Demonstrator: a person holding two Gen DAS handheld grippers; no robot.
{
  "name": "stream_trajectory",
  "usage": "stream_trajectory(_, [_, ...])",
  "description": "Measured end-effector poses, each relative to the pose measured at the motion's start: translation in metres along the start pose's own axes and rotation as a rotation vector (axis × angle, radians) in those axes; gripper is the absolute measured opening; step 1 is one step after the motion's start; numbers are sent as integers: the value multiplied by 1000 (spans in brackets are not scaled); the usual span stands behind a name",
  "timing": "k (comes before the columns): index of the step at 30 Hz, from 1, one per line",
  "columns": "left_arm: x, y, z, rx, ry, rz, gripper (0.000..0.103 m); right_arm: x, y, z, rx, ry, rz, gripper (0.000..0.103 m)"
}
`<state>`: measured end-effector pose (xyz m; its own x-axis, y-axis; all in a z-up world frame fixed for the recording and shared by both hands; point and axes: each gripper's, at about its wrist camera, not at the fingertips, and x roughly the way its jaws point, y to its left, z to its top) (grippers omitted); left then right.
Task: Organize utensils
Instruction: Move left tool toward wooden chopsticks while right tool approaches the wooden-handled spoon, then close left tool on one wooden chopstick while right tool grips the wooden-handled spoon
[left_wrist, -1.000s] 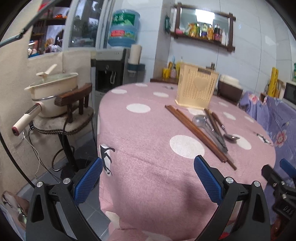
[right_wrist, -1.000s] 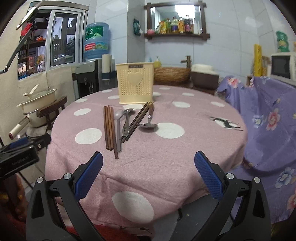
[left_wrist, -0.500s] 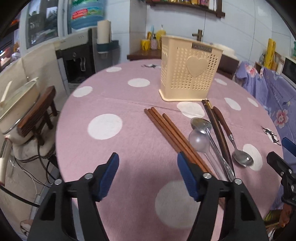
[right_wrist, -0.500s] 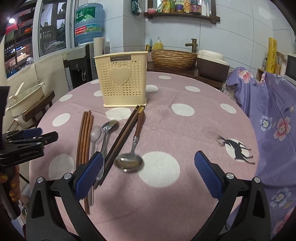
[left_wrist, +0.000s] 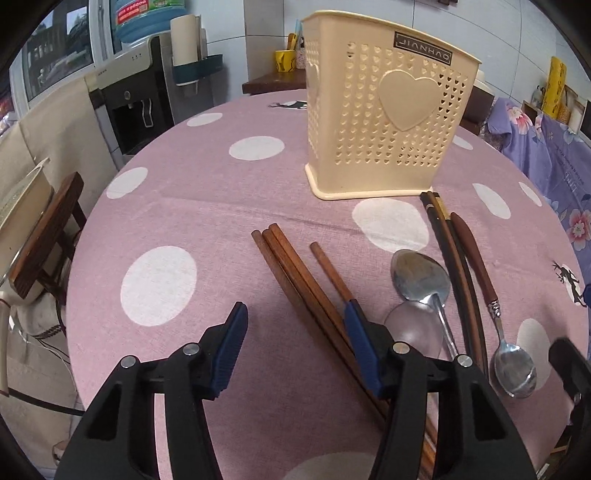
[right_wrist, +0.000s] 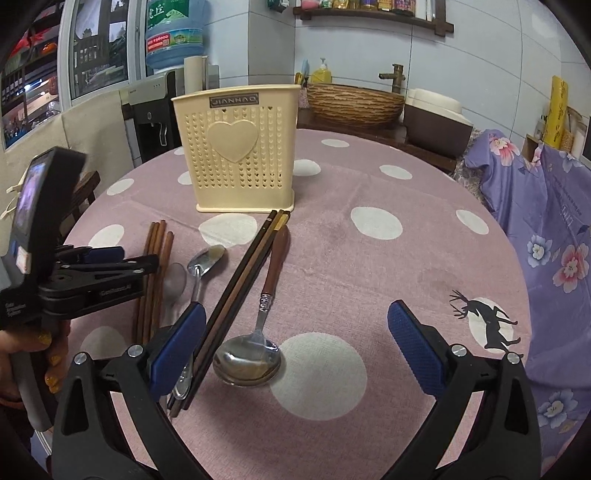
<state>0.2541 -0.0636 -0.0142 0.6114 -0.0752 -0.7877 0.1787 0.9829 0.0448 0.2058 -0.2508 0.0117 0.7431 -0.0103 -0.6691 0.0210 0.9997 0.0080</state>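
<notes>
The holder (right_wrist: 238, 151), a cream perforated box with a heart, is taken as landmark; it stands upright on the dotted cloth (right_wrist: 369, 258), and its inside is hidden in both views.

In front of it and to its left, four brown chopsticks (left_wrist: 295, 273) are laid side by side; their near ends are covered by the left gripper (left_wrist: 295, 350), which is held moderately open above them, nothing between its pads. Whether its right pad touches them cannot be told.

Directly before the holder, a steel spoon (left_wrist: 421, 277) is seen overlapping a paler spoon (left_wrist: 413, 328), whose handle is hidden. Dark chopsticks (right_wrist: 243, 280) run from the holder's right corner, their near ends hidden behind the right gripper (right_wrist: 295, 343), which is spread wide and empty. A wood-handled spoon (right_wrist: 258, 332) lies just beside them.
</notes>
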Motion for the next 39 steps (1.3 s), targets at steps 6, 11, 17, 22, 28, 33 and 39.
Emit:
stream_trajectory(6, [-8,33,-9,-61,33,-19,56,15,-12,12,12,35,-7,98])
stream_trajectory(11, [-6,43,-6,-79,44,2,56,34,-11,24,30,79,28,92])
stream_trajectory(17, [-3,46,1,-128,46,-37,56,54,-3,39,19,135,67,81])
stream_trajectory(22, [5,42,10,-127,54,-25,54,80,8,48,-11,203,51,59])
stream_trajectory(28, [7,46,4,-137,52,-7,54,101,8,48,-2,270,39,47])
stream_trajectory(33, [8,48,5,-135,59,-2,54,112,7,52,4,284,23,39])
stream_trajectory(39, [10,49,6,-146,69,2,54,122,1,61,43,288,9,30])
